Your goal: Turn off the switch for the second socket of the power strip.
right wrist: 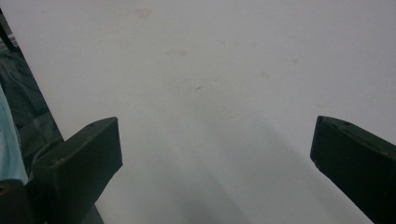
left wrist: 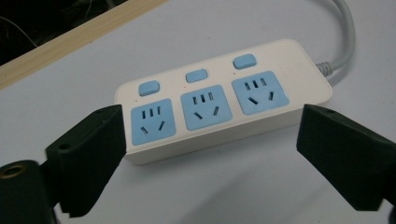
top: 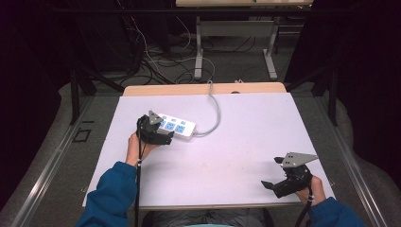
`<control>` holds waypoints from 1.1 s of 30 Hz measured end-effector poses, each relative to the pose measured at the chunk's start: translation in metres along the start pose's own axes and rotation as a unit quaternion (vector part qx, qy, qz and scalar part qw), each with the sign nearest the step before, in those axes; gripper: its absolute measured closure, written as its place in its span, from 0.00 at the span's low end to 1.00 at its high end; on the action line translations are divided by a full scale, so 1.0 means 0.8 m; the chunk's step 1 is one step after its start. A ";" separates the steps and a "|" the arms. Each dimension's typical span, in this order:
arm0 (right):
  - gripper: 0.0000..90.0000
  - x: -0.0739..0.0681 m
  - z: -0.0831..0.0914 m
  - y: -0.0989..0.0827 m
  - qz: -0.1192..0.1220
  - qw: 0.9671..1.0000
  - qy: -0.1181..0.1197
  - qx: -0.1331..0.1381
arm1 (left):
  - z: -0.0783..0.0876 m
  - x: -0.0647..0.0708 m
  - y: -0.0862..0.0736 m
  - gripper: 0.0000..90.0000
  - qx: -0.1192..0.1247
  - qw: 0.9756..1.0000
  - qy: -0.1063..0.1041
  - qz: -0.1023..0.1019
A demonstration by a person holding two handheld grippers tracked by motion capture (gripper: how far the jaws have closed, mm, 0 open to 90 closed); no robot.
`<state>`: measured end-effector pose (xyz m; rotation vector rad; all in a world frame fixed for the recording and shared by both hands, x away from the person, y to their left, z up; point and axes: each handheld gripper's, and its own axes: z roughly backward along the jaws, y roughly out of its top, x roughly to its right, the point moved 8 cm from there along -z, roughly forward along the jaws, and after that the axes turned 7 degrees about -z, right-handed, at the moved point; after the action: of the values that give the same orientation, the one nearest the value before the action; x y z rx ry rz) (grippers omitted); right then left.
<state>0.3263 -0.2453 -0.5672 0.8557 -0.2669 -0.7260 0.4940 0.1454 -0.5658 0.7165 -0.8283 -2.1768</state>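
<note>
A white sheet (top: 227,142) covered a wooden table (top: 198,88), its far edge left bare as a tan strip. Beyond the table lay a grey floor with tangled cables (top: 156,66) and the metal legs of another desk (top: 198,47). Dark curtains closed in both sides of the room.

On the left half of the sheet lay a white power strip (top: 177,126) with three blue sockets and three blue switches, its grey cord (top: 215,111) looping away over the far edge. In the left gripper view the power strip (left wrist: 224,100) sat flat between the two black jaws.

The left gripper (top: 158,135), held by a hand in a blue sleeve (top: 111,194), rested at the near end of the strip with its jaws spread wide, clasping nothing. The left gripper (left wrist: 210,154) framed the strip without clearly touching it.

The right gripper (top: 272,172) hovered near the sheet's front right corner, well apart from the strip, jaws likewise spread and empty. The right gripper (right wrist: 215,154) faced bare white sheet.
</note>
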 end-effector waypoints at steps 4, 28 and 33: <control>0.02 0.001 0.000 0.001 0.002 1.000 -0.002 0.001 | -0.009 -0.006 0.003 0.23 -0.002 1.000 0.005 0.001; 0.02 0.001 -0.004 0.002 0.004 1.000 0.000 0.002 | -0.042 -0.019 0.037 1.00 0.019 0.999 0.020 0.032; 0.02 0.000 -0.003 0.001 0.001 1.000 0.000 -0.001 | -0.049 -0.022 0.037 1.00 0.020 0.999 0.022 0.035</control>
<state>0.3280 -0.2437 -0.5678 0.8541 -0.2673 -0.7238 0.5435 0.1287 -0.5652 0.7410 -0.8648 -2.0799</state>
